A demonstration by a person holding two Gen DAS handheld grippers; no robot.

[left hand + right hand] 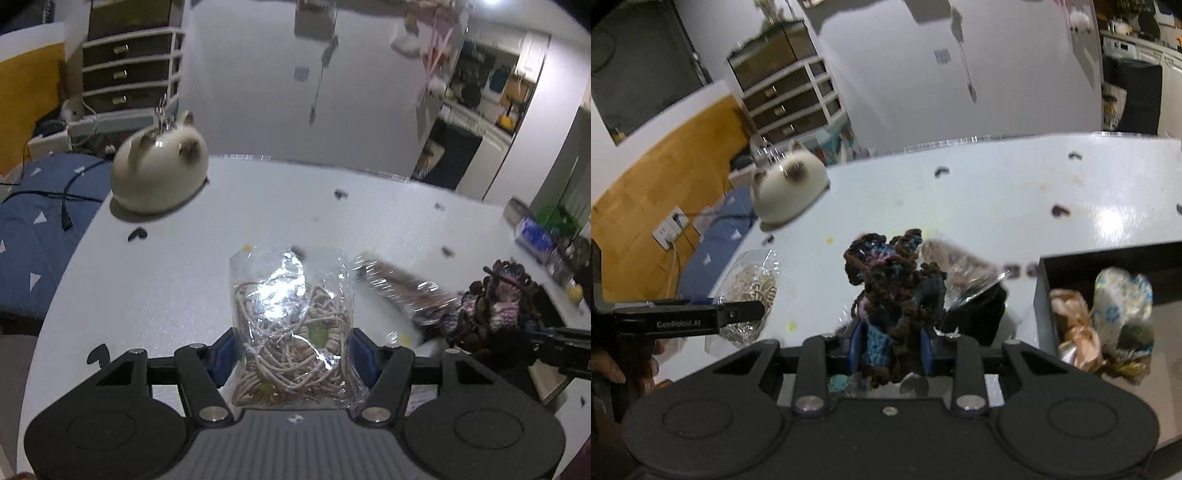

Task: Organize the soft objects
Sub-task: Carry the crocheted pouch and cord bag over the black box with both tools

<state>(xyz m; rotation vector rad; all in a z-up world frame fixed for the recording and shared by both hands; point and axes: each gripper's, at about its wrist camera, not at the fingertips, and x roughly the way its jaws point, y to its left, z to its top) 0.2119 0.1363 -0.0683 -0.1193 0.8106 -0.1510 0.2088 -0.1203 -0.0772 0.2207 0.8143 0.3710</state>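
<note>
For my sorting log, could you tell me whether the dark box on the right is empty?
No, the dark box already holds a floral fabric bundle and a peach satin piece.

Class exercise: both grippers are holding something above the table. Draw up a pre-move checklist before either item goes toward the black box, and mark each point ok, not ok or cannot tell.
1. Left gripper shut on bag of cord: ok.
2. Right gripper shut on crochet piece: ok.
3. Black box within view: ok.
4. Room left in box: cannot tell; fabric bundles already inside.
5. Second clear bag clear of the path: cannot tell.
</note>
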